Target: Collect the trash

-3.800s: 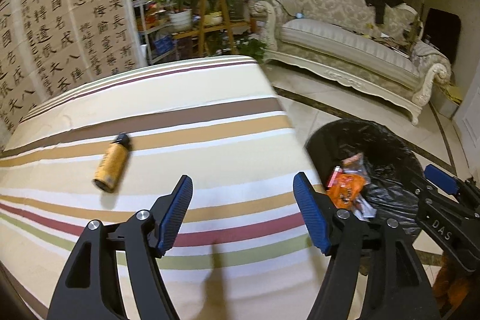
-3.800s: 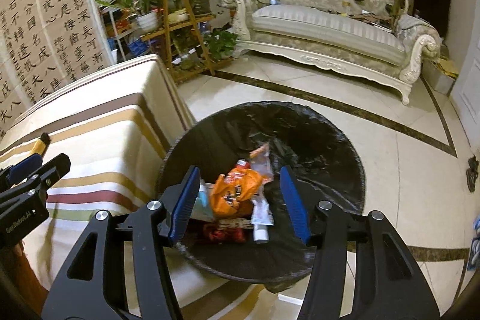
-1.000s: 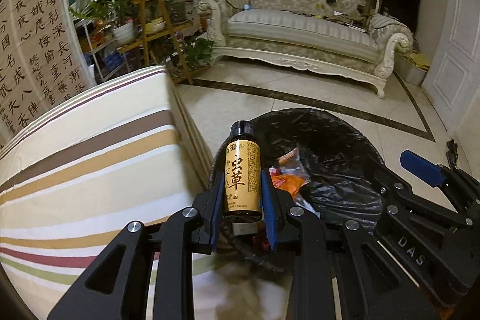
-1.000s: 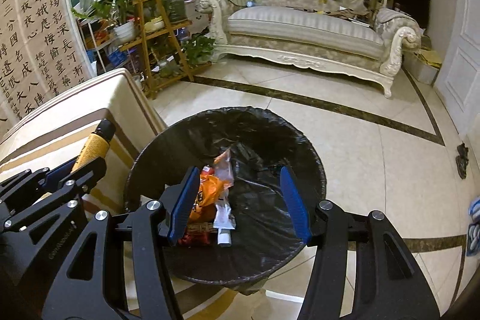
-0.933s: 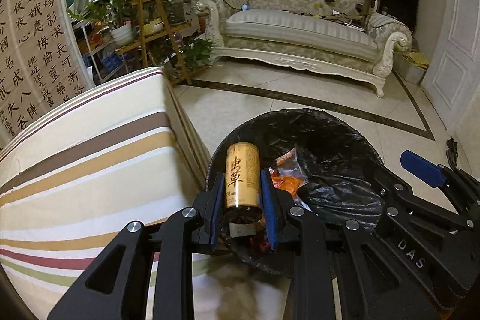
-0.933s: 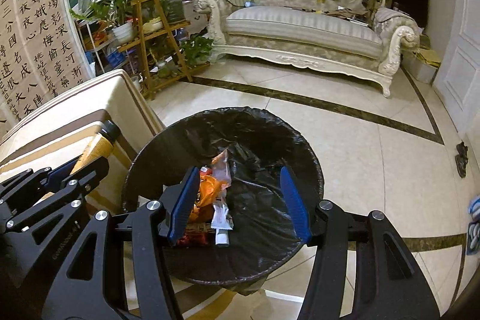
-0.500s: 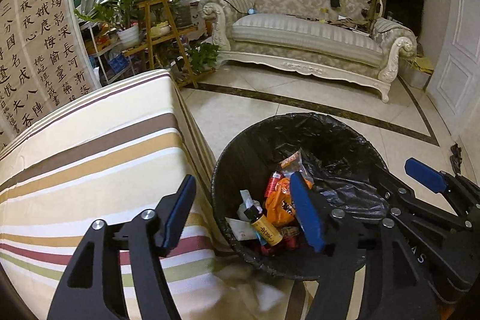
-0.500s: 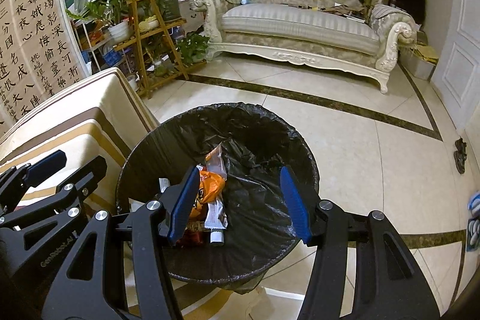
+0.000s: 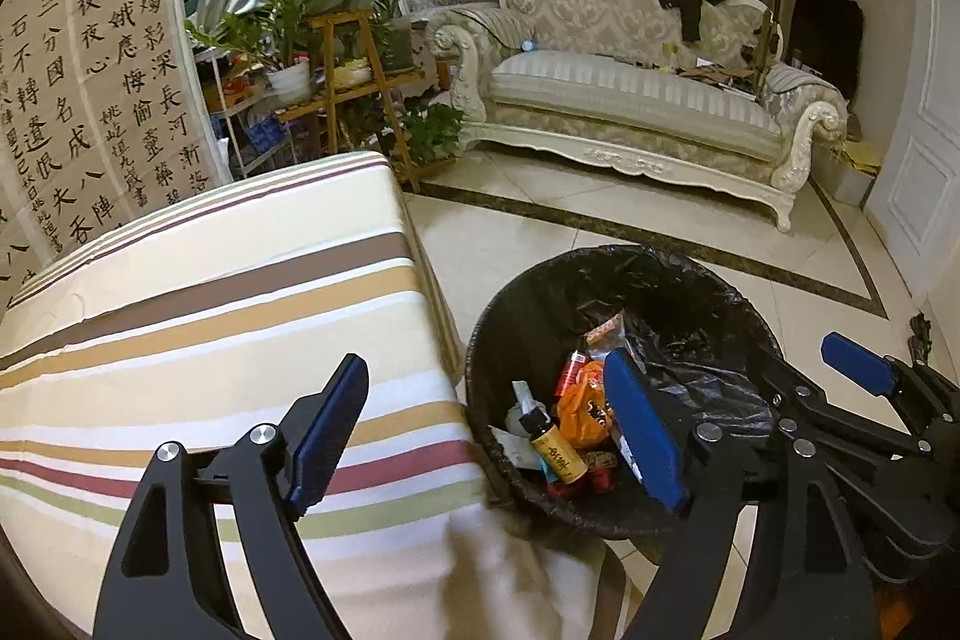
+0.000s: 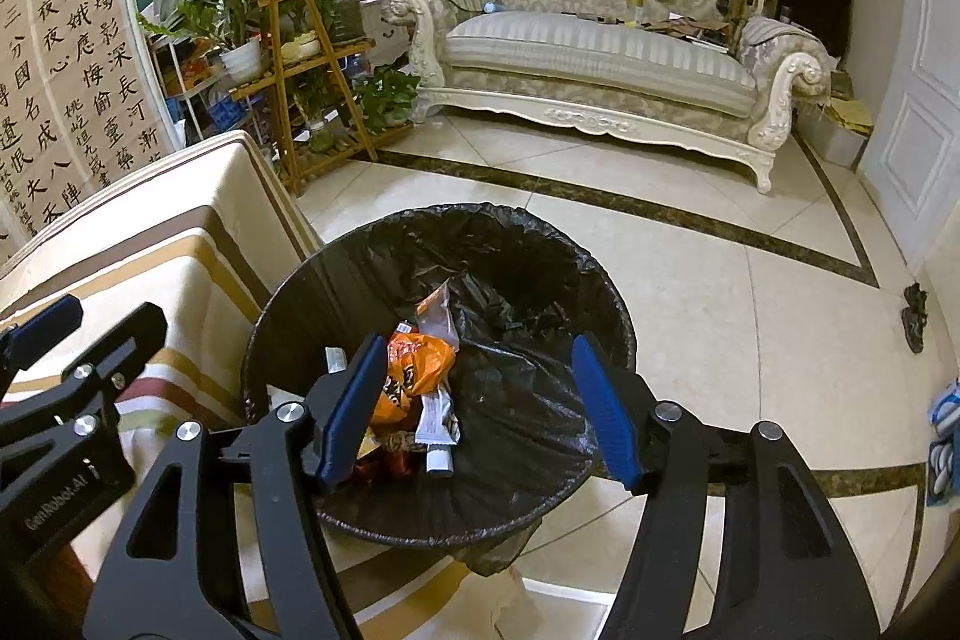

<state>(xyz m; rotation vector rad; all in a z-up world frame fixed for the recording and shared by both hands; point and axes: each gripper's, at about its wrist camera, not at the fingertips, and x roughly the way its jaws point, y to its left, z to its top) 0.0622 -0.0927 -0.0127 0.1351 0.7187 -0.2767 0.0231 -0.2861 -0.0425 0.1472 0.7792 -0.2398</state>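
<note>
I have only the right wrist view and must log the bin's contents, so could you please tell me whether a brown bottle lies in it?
Observer: Yes. The left wrist view shows the bottle lying in the bin, cap up, beside the orange wrapper.
Operator: Thank you. Are the left tongs holding anything?
Observer: No. Their jaws are opening, with nothing between them.
</note>
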